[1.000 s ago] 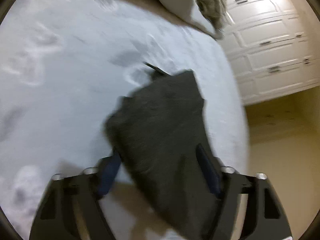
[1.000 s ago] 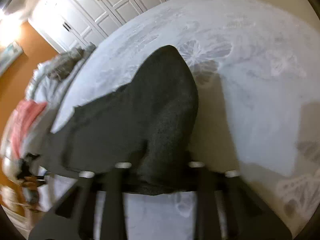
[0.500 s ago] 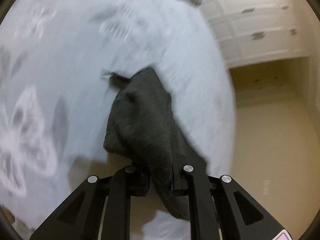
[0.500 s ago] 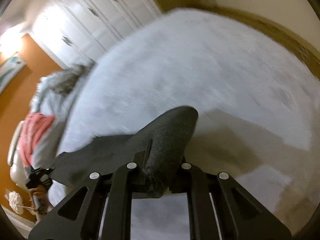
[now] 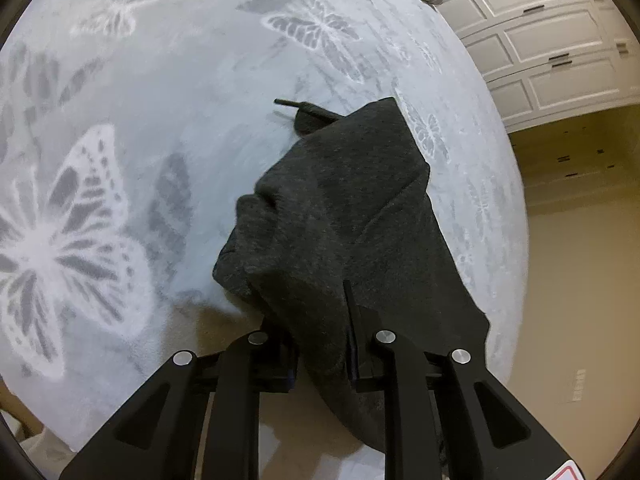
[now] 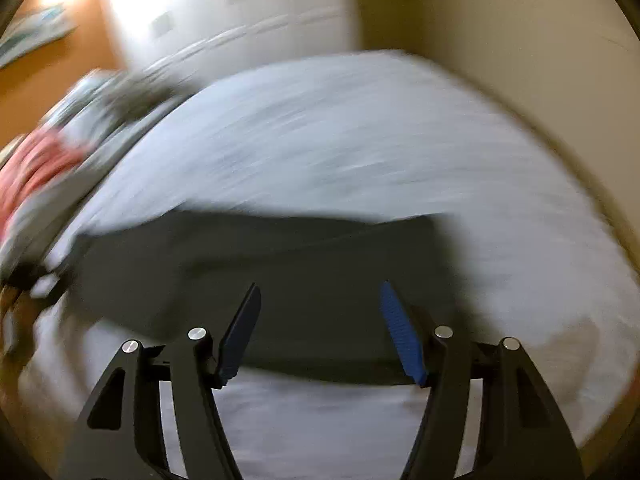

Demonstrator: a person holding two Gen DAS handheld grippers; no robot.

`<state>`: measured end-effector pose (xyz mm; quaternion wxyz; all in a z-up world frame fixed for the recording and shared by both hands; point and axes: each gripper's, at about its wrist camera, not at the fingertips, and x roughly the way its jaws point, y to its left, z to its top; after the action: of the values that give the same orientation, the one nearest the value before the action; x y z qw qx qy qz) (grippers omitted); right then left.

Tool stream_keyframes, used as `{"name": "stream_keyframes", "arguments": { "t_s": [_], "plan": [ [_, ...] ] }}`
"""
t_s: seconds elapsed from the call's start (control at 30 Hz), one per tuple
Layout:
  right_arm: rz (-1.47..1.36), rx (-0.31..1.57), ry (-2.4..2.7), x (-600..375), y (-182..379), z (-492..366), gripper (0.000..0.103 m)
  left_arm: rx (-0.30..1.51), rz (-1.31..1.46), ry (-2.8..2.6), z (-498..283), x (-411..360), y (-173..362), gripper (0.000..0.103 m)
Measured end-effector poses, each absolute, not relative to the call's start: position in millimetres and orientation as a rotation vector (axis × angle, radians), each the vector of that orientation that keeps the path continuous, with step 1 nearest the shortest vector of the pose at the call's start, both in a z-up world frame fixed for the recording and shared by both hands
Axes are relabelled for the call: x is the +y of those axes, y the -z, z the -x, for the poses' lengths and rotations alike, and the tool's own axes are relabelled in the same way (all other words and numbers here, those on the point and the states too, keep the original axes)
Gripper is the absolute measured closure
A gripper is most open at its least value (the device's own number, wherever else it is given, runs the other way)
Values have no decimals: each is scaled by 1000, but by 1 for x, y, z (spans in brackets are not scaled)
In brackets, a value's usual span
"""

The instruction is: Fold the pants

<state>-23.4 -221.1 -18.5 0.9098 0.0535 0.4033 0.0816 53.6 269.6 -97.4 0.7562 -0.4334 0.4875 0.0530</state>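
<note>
The pants [image 5: 352,216] are dark charcoal grey, a soft heathered knit, and they lie on a pale grey bedspread [image 5: 168,128] printed with white and grey butterflies. In the left wrist view the cloth rises in a bunched ridge from the bed toward the camera, with one pointed corner lying far out on the spread and a thin dark drawstring [image 5: 304,106] poking out beside it. A rounded fold bulges on the near left side, and a flat panel hangs down past the bed's edge on the right.

The left gripper [image 5: 320,344] is raised at the near edge of the bed, its two black fingers drawn close together and pinching a thick gather of the pants between them; the fabric drapes down over and below the fingers.

The right wrist view is motion-blurred. There the pants [image 6: 304,272] spread as a broad, flat dark shape across the bed, seemingly folded over on itself, though the blur hides the seams. The right gripper [image 6: 320,332] hovers above the near edge of the cloth with its blue-padded fingers [image 6: 400,332] spread wide apart and nothing between them.

White panelled closet doors [image 5: 552,40] stand beyond the bed.
</note>
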Motion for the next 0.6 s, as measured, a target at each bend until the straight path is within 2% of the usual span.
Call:
{"name": "stream_keyframes", "arguments": {
  "t_s": [0.2, 0.27, 0.3, 0.33, 0.5, 0.6],
  "plan": [
    [1, 980, -217, -128, 79, -34, 39, 1070, 916, -113, -57, 272, 98, 86],
    [68, 932, -158, -127, 93, -36, 68, 1072, 928, -99, -57, 275, 100, 85],
    [44, 932, -164, -126, 92, -38, 77, 1074, 934, -90, -56, 276, 101, 85],
    [-16, 944, -162, -134, 83, -42, 94, 1075, 937, -83, -56, 277, 101, 85],
    [-174, 767, -211, -162, -4, -34, 94, 1085, 926, -67, -56, 278, 100, 85],
    [-177, 799, -290, -140, -3, -57, 93, 1088, 926, -78, -57, 277, 99, 85]
  ]
}}
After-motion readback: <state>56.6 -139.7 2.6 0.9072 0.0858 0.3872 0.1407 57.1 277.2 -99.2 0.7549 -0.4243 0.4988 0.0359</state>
